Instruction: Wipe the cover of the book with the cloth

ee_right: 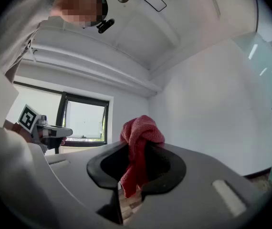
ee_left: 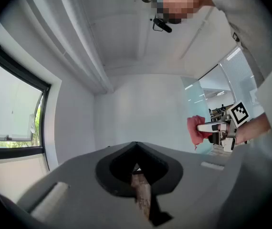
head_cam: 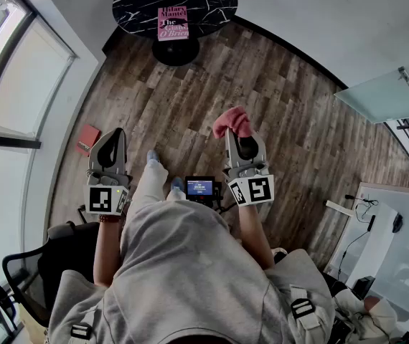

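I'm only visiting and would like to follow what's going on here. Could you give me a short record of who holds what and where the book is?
left gripper: jaws shut, nothing between them
right gripper: jaws shut on the red cloth, which bunches up past the tips
book: pink cover, lying flat on the round black table, well ahead of both grippers
floor: wooden planks
wiping: not yet begun

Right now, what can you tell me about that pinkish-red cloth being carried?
The cloth is pinkish red, soft, and looks like finely woven towelling. It is crumpled into a bunch and pinched between the jaws of the right tool, which is shut on it. One lump bulges beyond the jaws and a tail hangs below. It is held in the air over the wooden floor, touching nothing else.
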Motion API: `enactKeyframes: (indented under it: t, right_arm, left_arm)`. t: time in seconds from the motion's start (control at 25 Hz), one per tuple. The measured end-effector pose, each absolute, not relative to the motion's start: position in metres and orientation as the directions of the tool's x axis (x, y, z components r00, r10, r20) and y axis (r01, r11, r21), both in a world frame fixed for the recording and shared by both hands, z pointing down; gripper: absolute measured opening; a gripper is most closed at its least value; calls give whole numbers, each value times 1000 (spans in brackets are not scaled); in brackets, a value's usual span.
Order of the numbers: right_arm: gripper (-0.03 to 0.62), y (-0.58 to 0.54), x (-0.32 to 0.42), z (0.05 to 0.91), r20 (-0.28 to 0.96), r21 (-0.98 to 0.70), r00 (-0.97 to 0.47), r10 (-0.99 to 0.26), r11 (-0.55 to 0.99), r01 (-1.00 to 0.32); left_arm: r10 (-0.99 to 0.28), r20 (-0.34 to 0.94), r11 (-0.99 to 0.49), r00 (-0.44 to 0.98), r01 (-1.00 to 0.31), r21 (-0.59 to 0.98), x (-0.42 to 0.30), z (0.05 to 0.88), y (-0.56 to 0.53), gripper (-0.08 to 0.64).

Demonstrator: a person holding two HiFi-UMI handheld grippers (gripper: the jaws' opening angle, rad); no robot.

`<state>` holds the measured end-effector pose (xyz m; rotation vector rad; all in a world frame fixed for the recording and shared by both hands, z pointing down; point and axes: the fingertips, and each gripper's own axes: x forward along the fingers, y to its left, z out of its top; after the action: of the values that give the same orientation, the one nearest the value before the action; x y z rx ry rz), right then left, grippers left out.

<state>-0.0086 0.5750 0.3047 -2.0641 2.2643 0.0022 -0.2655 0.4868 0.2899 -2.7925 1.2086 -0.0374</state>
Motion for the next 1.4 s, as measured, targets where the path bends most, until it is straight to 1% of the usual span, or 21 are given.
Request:
enactKeyframes:
  t: [0.24, 0.36, 0.84, 1.0, 1.12, 1.4]
  right_arm:
    - [106, 537, -17, 319, -17, -68, -239, -971, 239, -969]
    - [107, 516, -15, 324, -3, -73, -275, -962, 274, -959]
    - [107, 355, 37, 313, 100, -41, -266, -959, 263, -964]
    - [107, 306, 50, 310, 108, -41, -266, -958, 263, -964]
    - [107, 275, 59, 313, 129, -41, -263, -956, 260, -965]
    - [107, 209, 84, 342, 195, -122, -302, -933, 282, -952]
  left_arm:
    - [-720, -2, -692, 694, -718, -76, -248, 307, 446, -6]
    - [-714, 2, -699, 700, -713, -63, -235, 316, 417, -5]
    - [-696, 2, -719, 719, -696, 0, -187, 330, 248, -5]
    - [-695, 5, -719, 719, -695, 13, -179, 341, 200, -5]
    - [-697, 32, -716, 716, -698, 24, -174, 351, 171, -5]
    - [-688, 109, -720, 717, -694, 19, -155, 381, 128, -5]
